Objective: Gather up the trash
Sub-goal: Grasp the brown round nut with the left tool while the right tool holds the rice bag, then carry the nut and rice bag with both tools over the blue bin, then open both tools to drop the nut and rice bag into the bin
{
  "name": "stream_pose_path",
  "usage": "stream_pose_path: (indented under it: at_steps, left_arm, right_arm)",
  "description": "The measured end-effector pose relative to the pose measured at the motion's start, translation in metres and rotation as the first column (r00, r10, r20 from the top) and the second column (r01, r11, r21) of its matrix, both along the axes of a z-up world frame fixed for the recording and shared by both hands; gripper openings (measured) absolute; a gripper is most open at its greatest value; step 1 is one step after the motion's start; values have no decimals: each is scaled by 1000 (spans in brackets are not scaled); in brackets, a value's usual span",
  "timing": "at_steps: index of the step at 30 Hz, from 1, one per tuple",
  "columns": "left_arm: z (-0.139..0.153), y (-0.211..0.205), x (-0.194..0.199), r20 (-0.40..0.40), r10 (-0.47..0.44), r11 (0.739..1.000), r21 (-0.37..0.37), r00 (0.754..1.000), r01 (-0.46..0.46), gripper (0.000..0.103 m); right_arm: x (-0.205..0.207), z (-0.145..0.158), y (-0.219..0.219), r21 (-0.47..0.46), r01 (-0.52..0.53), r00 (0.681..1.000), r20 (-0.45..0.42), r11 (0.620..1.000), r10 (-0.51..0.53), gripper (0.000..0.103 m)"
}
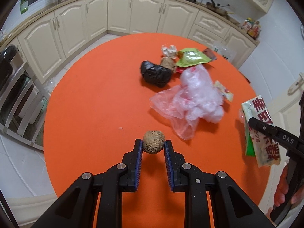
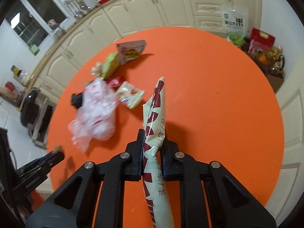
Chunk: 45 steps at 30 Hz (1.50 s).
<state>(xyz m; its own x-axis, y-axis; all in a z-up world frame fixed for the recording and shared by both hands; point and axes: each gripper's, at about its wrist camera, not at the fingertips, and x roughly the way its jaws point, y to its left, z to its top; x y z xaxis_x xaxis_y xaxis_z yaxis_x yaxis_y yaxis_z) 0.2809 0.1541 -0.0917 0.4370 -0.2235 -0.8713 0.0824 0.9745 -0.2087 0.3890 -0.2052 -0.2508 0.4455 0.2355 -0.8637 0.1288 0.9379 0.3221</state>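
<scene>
Our left gripper (image 1: 153, 146) pinches a brown ball (image 1: 153, 141) above bare orange table (image 1: 95, 104); trash pile (image 1: 186, 87) sits mid-table; our right gripper (image 2: 153, 142) clamps a pale food packet (image 2: 154, 125) near the right rim.

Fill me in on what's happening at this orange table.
A person is clearing trash with a handheld claw in each hand. The left claw is shut on a brown crumpled ball, held above the orange table. The right claw pinches a pale green food packet. A pink plastic bag, a black bag and other wrappers remain.
</scene>
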Motion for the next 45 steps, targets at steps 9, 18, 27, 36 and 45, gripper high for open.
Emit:
stream_pose_path:
  at_steps: [9,18,27,36,45]
  left_arm:
    - [21,-36,-30,73,-41,999,36,996,38,19]
    - [35,-135,-65,119,-253,967,62,960,247,19]
    - [27,-265,-100,95,-499,866,93,861,492,19]
    - [-8,-372,-112,1,-657,748,126,754,651,19]
    - [-25,-430,-79,-100,-660,723,184,744,666,44]
  right_arm:
    - [-57,34,-15,5,52,996,71,999,-52,14]
    - [-147,70,-79,-24,222,963,159,975,-215,14]
    - [-229,71,-159,-41,420,900,148,907,-410,14]
    - [-279,50,-221,-61,559,827,108,827,-552,14]
    - [-279,24,-253,-46,583,812,52,811,-581,15]
